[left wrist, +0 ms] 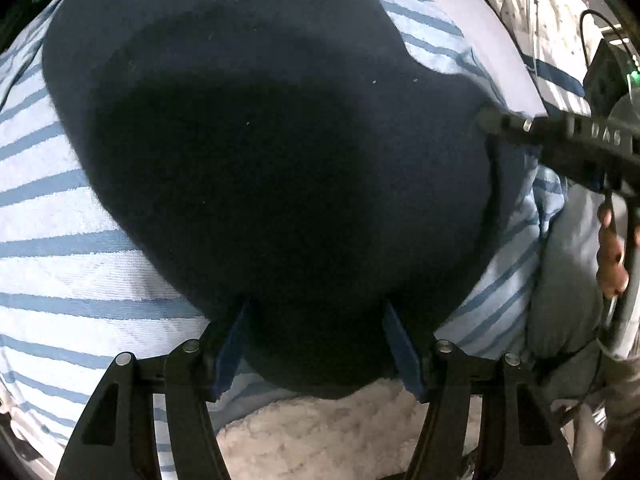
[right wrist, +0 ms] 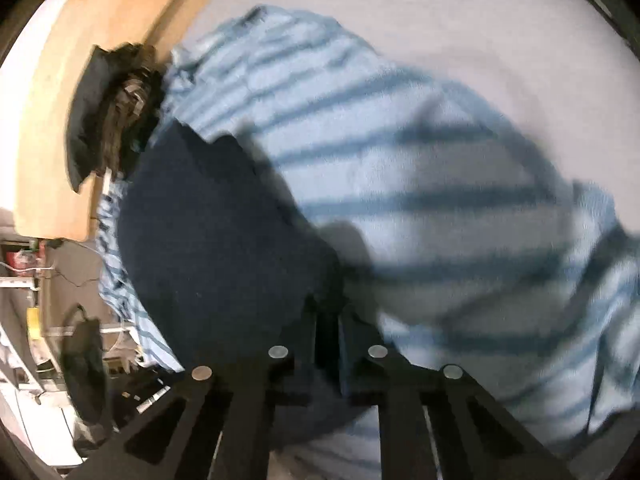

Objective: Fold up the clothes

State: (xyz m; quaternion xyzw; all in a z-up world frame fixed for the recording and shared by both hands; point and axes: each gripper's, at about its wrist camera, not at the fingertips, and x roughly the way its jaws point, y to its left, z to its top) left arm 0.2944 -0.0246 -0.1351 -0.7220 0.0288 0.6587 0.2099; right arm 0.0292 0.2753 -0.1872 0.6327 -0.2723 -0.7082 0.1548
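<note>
Two garments overlap: your navy garment (left wrist: pixel 256 152) lies on the striped cloth (left wrist: pixel 60 240), unfolded. Left gripper (left wrist: pixel 316 344) gapes astride its six-o'clock edge; right gripper (right wrist: pixel 328 320), at three o'clock, looks pinched onto it.

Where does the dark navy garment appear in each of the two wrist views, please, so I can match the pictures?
Left wrist view: the dark navy garment fills the centre, running down between the left claw's open fingers.
Right wrist view: it lies left of centre, reaching down to the closed right claw.
Shared landmark: the blue-striped cloth lying under the garment in both views.
</note>
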